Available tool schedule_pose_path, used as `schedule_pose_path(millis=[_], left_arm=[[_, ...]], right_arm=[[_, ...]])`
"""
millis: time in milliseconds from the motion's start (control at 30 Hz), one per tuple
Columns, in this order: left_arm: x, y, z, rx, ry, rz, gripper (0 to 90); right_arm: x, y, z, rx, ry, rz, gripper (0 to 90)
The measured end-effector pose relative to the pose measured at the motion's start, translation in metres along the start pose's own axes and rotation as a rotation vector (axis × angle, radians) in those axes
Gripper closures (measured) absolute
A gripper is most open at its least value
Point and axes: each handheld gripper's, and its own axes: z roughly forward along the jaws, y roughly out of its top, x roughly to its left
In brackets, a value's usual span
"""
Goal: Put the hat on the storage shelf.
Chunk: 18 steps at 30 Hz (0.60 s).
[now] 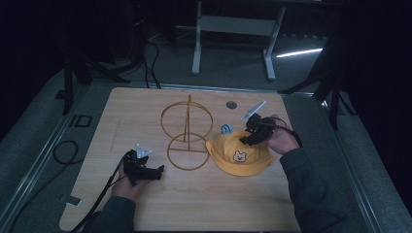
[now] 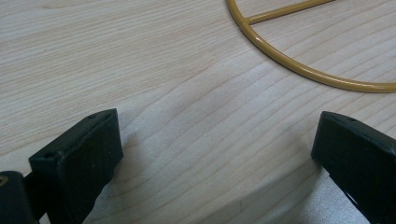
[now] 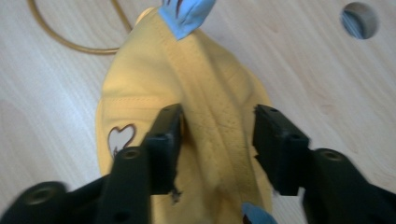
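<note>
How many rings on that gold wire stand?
2. One ring stands upright on the post at the middle of the table; the other, the base ring, lies flat below it, just left of the yellow hat. None seem hidden.

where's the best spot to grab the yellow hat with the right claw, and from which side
Probably the raised fold of the crown on the yellow hat, taken from above. The hat lies flat on the wooden table, so its brim gives little to pinch, while the soft ridge with the stitched seam stands up. The right claw already straddles that ridge, jaws apart on either side; closing there should gather the fabric.
</note>
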Motion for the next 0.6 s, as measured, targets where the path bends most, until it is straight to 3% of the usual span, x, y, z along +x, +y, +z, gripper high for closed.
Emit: schedule_pose_path(millis=[100, 167, 600], left_arm=[[0.000, 0.000, 0.000, 0.000, 0.000, -0.001, 1.9], [0.000, 0.000, 0.000, -0.001, 0.000, -0.001, 1.9], [0.000, 0.000, 0.000, -0.005, 0.000, -0.007, 1.9]], right_arm=[[0.001, 0.001, -0.001, -0.009, -0.003, -0.020, 71.8], [0.002, 0.000, -0.002, -0.013, -0.010, -0.031, 75.8], [0.008, -0.005, -0.011, -0.025, -0.047, -0.062, 78.3]])
